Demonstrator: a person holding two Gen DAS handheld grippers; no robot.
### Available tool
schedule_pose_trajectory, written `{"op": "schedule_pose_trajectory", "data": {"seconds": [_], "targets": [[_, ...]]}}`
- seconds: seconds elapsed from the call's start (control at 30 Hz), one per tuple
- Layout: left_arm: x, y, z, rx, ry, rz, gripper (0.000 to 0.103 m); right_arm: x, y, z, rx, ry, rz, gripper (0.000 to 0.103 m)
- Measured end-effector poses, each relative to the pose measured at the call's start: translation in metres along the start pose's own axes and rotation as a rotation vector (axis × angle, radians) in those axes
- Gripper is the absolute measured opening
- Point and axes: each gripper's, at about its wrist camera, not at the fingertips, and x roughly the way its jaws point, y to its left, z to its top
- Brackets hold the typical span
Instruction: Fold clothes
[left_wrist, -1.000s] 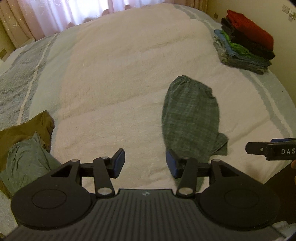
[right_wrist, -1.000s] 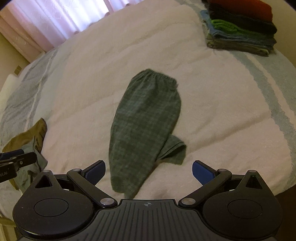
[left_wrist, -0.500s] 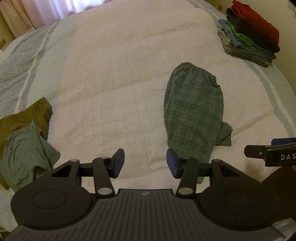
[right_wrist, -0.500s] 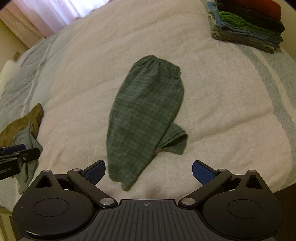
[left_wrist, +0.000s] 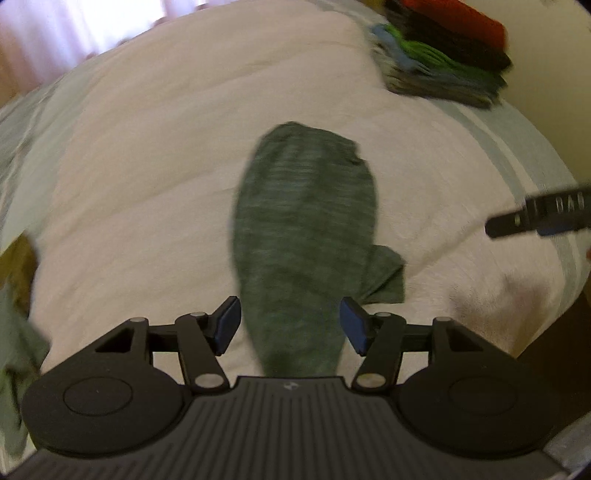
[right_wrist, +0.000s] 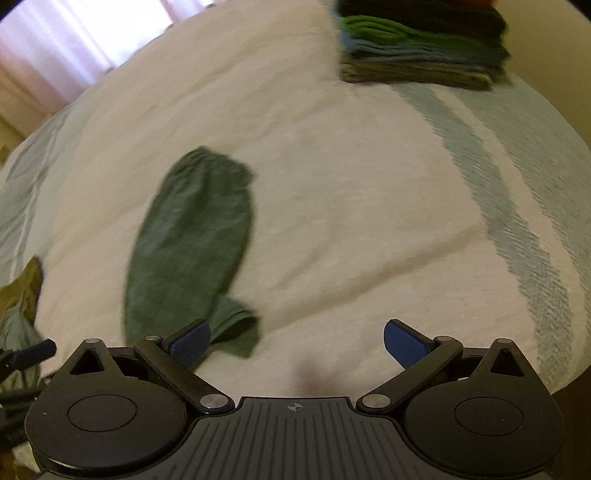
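A green plaid garment (left_wrist: 303, 236) lies folded lengthwise on the white bedspread (left_wrist: 166, 166), a loose flap sticking out at its near right. My left gripper (left_wrist: 290, 326) hovers open over the garment's near end, fingers on either side of it and holding nothing. In the right wrist view the same garment (right_wrist: 192, 251) lies to the left; my right gripper (right_wrist: 295, 341) is open and empty, its left finger (right_wrist: 190, 341) just by the flap. The right gripper's tip (left_wrist: 539, 218) shows at the right edge of the left wrist view. Both views are blurred.
A stack of folded clothes (left_wrist: 443, 51), red on top, sits at the bed's far right corner (right_wrist: 421, 51). Unfolded olive and grey-green clothes (left_wrist: 14, 295) lie at the left edge (right_wrist: 18, 306). A pale blue striped border (right_wrist: 517, 240) runs along the bed's right side.
Both grippers have swung right and closer to the bed. The garment now sits centred between my left fingers, which have spread wider, and has shifted left in the right wrist view.
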Motion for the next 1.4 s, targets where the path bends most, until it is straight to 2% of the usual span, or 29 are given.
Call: {"op": "schedule_pose_trajectory", "data": {"seconds": [0.07, 0.2, 0.33, 0.5, 0.53, 0.57, 0.63, 0.67, 0.73, 0.83, 0.9, 0.97, 1.07, 1.2, 1.27, 1.3, 1.37, 1.4], "targets": [[0.023, -0.021, 0.006, 0.071, -0.007, 0.0, 0.062, 0.009, -0.016, 0.005, 0.03, 0.001, -0.01, 0.102], [0.064, -0.059, 0.018, 0.222, -0.038, 0.006, 0.062, 0.029, -0.045, 0.016, 0.088, -0.001, -0.023, 0.102], [0.104, -0.09, 0.028, 0.359, -0.067, 0.044, 0.062, 0.046, -0.061, 0.021, 0.126, -0.005, -0.017, 0.102], [0.154, -0.109, 0.031, 0.462, -0.054, 0.104, 0.06, 0.064, -0.075, 0.022, 0.139, 0.006, -0.019, 0.102], [0.16, -0.109, 0.031, 0.478, -0.048, 0.113, 0.049, 0.067, -0.077, 0.022, 0.141, 0.012, -0.022, 0.102], [0.162, -0.107, 0.032, 0.484, -0.046, 0.119, 0.03, 0.07, -0.079, 0.021, 0.143, 0.017, -0.025, 0.102], [0.162, -0.101, 0.035, 0.473, -0.05, 0.122, 0.011, 0.075, -0.082, 0.021, 0.148, 0.026, -0.03, 0.102], [0.156, -0.093, 0.038, 0.443, -0.06, 0.1, 0.007, 0.077, -0.082, 0.021, 0.149, 0.03, -0.032, 0.102], [0.138, -0.07, 0.042, 0.363, -0.099, 0.049, 0.005, 0.081, -0.08, 0.024, 0.146, 0.034, -0.028, 0.102], [0.092, -0.018, 0.051, 0.236, -0.214, 0.001, 0.005, 0.086, -0.071, 0.034, 0.12, 0.022, -0.002, 0.102], [0.061, 0.035, 0.057, 0.118, -0.271, 0.019, 0.005, 0.088, -0.06, 0.042, 0.09, 0.006, 0.023, 0.102], [0.038, 0.098, 0.059, -0.001, -0.296, 0.088, 0.005, 0.093, -0.048, 0.051, 0.055, -0.007, 0.056, 0.102], [0.038, 0.189, 0.05, -0.134, -0.243, 0.213, 0.004, 0.105, -0.026, 0.065, 0.007, -0.022, 0.132, 0.102], [0.085, 0.284, 0.015, -0.28, -0.059, 0.351, 0.004, 0.129, 0.005, 0.086, -0.063, -0.036, 0.24, 0.102], [0.109, 0.314, -0.009, -0.373, 0.034, 0.377, 0.006, 0.143, 0.021, 0.096, -0.106, -0.036, 0.279, 0.102], [0.114, 0.324, -0.02, -0.426, 0.051, 0.369, 0.008, 0.15, 0.029, 0.1, -0.122, -0.032, 0.301, 0.102], [0.115, 0.339, -0.04, -0.534, 0.04, 0.307, 0.011, 0.167, 0.041, 0.109, -0.119, -0.013, 0.368, 0.102], [0.112, 0.343, -0.047, -0.58, 0.009, 0.266, 0.014, 0.175, 0.045, 0.113, -0.104, 0.0, 0.405, 0.102]]}}
